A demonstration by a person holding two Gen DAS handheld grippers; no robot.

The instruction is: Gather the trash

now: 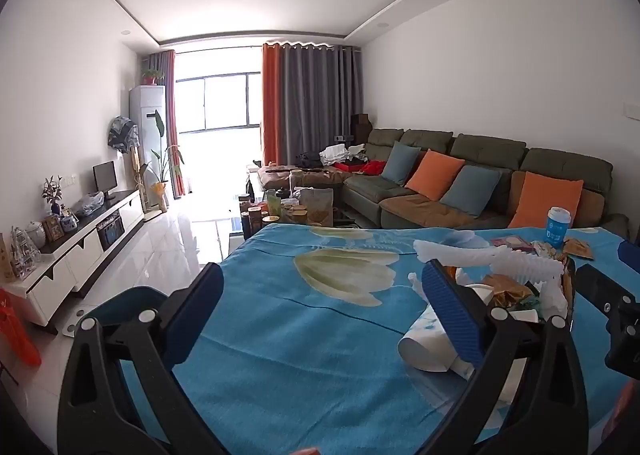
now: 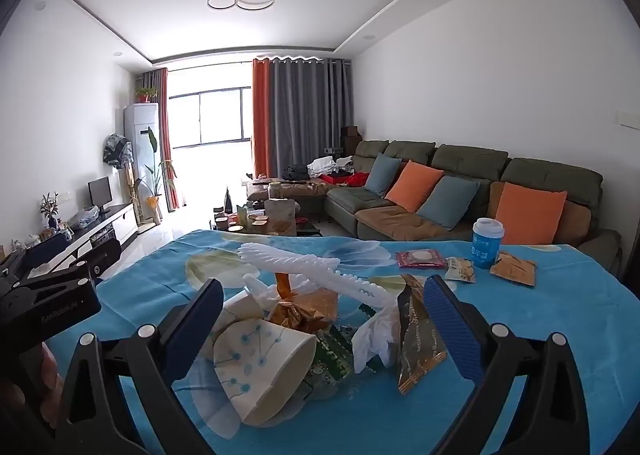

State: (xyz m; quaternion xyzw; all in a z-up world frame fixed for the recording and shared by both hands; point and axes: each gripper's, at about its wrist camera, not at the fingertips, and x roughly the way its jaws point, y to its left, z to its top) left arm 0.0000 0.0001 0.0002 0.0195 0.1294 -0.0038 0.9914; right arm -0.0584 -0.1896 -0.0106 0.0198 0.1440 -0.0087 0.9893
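**A:** Your trash pile (image 2: pixel 304 319) sits low and centre in the right wrist view, on the blue flowered cloth of the worktop (image 2: pixel 540 335). The paper cup (image 2: pixel 264 367) lies on its side at the front, with a gold foil wrapper (image 2: pixel 296 311) behind it, a crumpled tissue (image 2: pixel 376 339) beside it, a brown snack packet (image 2: pixel 416 351) leaning at the right, and white ribbed plastic strips (image 2: pixel 320 271) across the top.

**B:** How will it handle?

**A:** I judge all of it light and loose. The cup will crush if you squeeze hard, so take it across the rim or the wall near the mouth. The foil and packet look slick; pinch them at a crimped edge. The strips look stiffer, so grip them mid-length.

**B:** And your jaws?

**A:** Your right gripper (image 2: pixel 320 335) stands fully open with the pile between its fingers, pressing on nothing. Your left gripper (image 1: pixel 324 315) is likewise wide open and empty, over bare cloth, with the pile just past its right-hand finger.

**B:** Anything further out?

**A:** A blue lidded cup (image 2: pixel 486 243) and three flat packets (image 2: pixel 460 269) lie at the right, well apart from the pile.
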